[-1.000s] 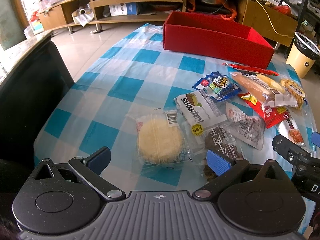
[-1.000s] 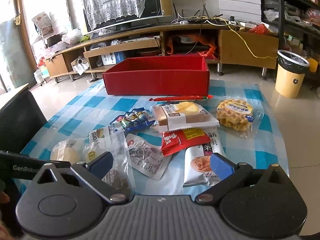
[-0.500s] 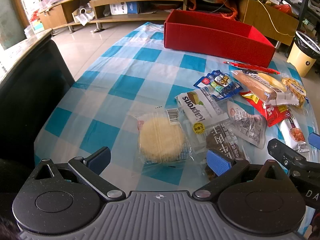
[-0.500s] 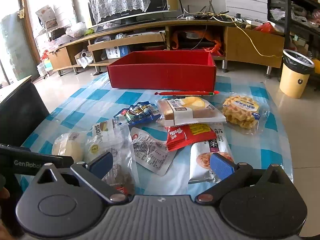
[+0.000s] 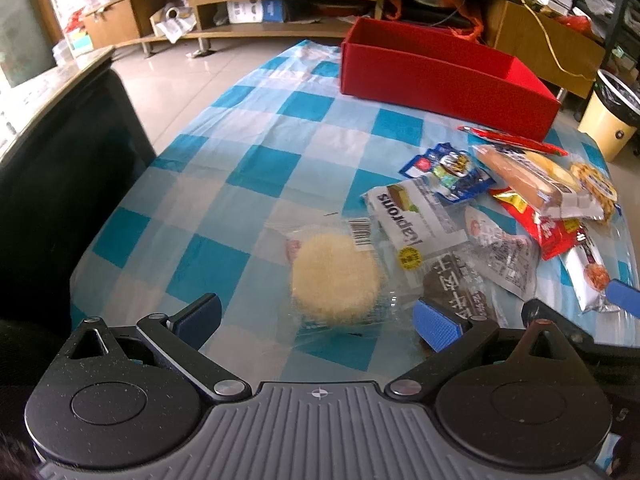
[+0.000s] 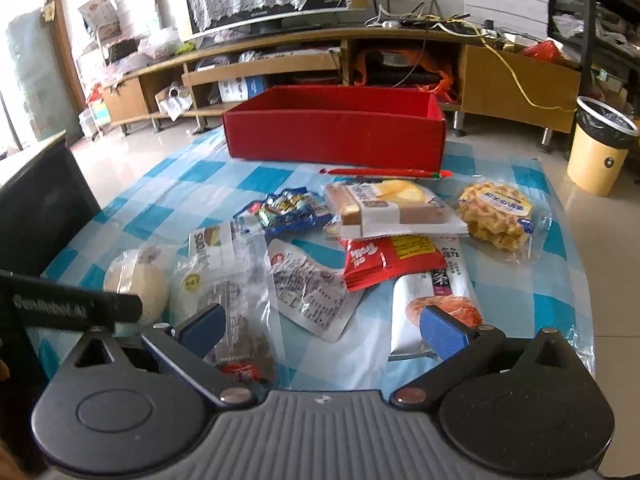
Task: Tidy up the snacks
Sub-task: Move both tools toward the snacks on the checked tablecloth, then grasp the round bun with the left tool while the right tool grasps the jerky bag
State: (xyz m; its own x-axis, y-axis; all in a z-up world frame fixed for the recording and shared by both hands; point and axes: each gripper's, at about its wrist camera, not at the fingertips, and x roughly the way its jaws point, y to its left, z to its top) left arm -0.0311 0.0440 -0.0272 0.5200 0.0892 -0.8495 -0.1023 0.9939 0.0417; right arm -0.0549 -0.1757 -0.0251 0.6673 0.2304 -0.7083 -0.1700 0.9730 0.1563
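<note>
The left gripper (image 5: 316, 318) hangs with its fingers spread apart over the round pale cake (image 5: 335, 280) at the near left. The right gripper (image 6: 320, 326) also gapes, gripping nothing, above the snack packets (image 6: 310, 292). The red box (image 6: 336, 132) sits far beyond them.

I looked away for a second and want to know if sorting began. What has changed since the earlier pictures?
Little. The left gripper has eased forward and lower toward the round pale cake, which now sits larger between its open jaws. The right gripper has crept closer to the snack pile, also open. Nothing has been grasped or released. The snacks lie where they were, and the red box is unmoved.
</note>
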